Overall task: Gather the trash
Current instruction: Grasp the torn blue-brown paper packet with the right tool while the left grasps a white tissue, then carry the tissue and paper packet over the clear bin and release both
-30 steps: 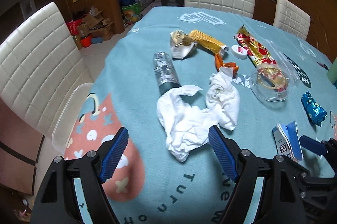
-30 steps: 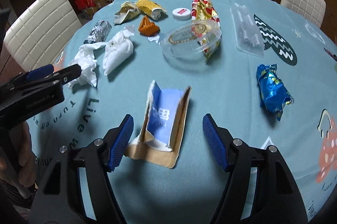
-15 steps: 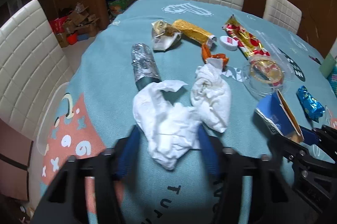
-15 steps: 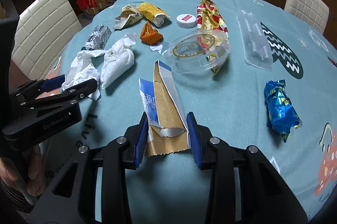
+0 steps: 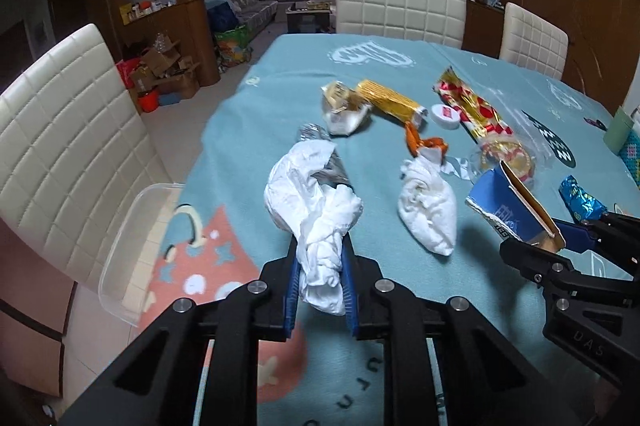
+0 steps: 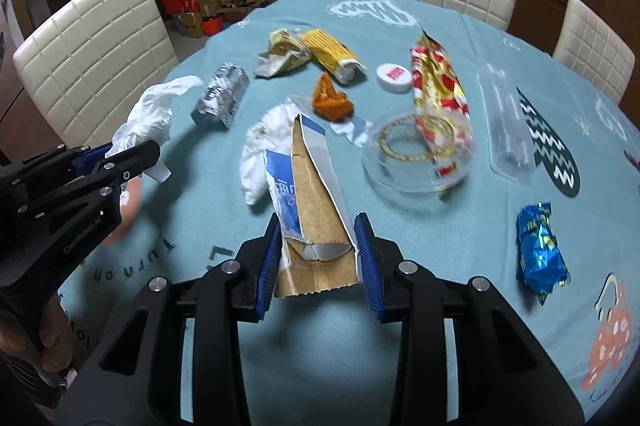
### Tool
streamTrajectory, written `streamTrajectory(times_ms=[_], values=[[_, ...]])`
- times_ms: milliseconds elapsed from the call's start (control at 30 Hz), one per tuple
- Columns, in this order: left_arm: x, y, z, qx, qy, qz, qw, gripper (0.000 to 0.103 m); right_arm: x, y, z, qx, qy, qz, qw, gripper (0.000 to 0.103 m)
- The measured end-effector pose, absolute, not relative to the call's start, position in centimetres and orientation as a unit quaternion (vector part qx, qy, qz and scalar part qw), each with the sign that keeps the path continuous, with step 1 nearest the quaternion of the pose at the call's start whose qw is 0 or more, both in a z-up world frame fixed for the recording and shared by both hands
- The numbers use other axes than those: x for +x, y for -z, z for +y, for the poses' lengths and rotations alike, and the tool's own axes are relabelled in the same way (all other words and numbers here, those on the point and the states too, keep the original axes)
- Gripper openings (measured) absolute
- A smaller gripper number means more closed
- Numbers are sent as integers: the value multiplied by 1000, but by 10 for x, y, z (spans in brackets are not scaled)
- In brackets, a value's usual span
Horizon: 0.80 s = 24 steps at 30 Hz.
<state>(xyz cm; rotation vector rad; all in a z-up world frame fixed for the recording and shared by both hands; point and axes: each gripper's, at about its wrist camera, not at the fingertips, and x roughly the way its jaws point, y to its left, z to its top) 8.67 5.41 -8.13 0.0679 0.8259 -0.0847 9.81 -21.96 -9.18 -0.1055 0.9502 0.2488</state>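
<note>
A crumpled white tissue (image 5: pixel 308 194) hangs lifted off the teal tablecloth (image 5: pixel 248 130). My left gripper (image 5: pixel 320 246) is closing, and its blue pads press on the tissue's lower end. From the right wrist view that gripper (image 6: pixel 132 154) sits at the left with the tissue (image 6: pixel 148 114) sticking up from it. My right gripper (image 6: pixel 318 226) is shut on a torn blue-and-brown carton (image 6: pixel 308 194), held tilted above the cloth. The left wrist view shows the same carton (image 5: pixel 504 202) at the right.
Loose on the cloth lie a second tissue wad (image 6: pixel 264 150), a foil roll (image 6: pixel 220 100), an orange wrapper (image 6: pixel 332 100), a yellow wrapper (image 6: pixel 332 54), a white cap (image 6: pixel 394 76), a clear lid (image 6: pixel 420 162) and a blue wrapper (image 6: pixel 538 246). A clear bin (image 5: pixel 128 246) sits beside the table's left edge.
Both pairs of jaws closed from wide open. The left took hold of the tissue and raised it; the right took hold of the carton and tipped it up off the cloth.
</note>
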Motion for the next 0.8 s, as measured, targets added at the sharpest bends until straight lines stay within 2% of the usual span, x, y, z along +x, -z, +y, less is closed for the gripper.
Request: streamTrajectory(times_ms=[800], values=[[87, 83, 190, -12, -67, 389, 919, 18, 146, 82, -37, -149, -248, 411, 865, 38]])
